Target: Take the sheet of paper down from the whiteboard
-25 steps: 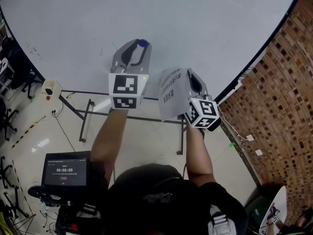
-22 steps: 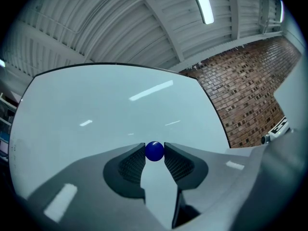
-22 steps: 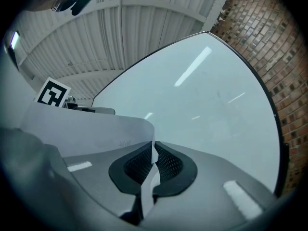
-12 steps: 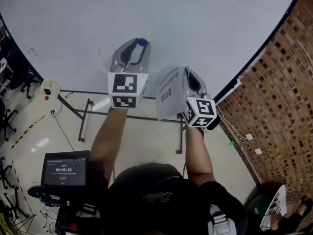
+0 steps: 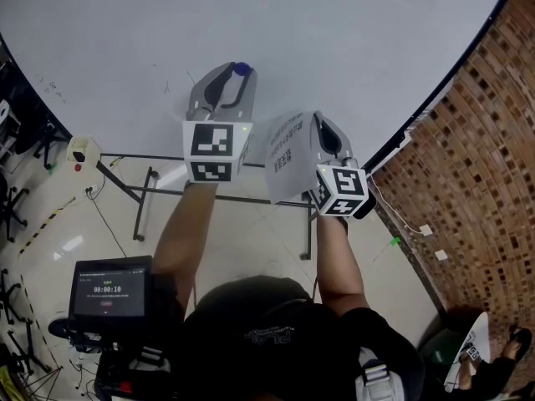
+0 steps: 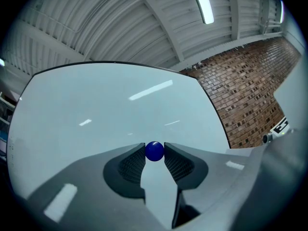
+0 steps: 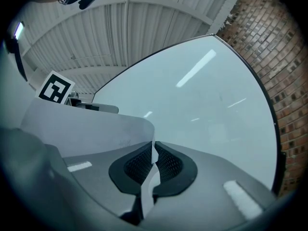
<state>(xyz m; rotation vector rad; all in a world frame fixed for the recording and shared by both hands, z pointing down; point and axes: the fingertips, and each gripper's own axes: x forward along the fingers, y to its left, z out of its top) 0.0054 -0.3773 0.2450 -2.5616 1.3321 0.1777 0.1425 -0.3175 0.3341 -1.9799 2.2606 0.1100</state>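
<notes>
The white sheet of paper (image 5: 290, 153) hangs free of the whiteboard (image 5: 334, 32), pinched at one edge in my right gripper (image 5: 318, 127). In the right gripper view the sheet (image 7: 86, 124) curls off to the left from the shut pads (image 7: 166, 163) of the right gripper (image 7: 153, 154). My left gripper (image 5: 236, 75) is held up before the board, shut on a small blue ball-shaped magnet (image 5: 242, 69). The left gripper view shows that magnet (image 6: 154, 151) clamped at the tips of the left gripper (image 6: 154, 153), with the board behind.
A brick wall (image 5: 476, 165) runs along the right of the board. The board's stand legs (image 5: 144, 203) reach the floor below. A timer screen (image 5: 109, 291) sits low at the left, and a small box (image 5: 81, 150) lies on the floor.
The right gripper has rolled a little and the sheet has swung slightly left and up. The left gripper and its magnet have stayed put.
</notes>
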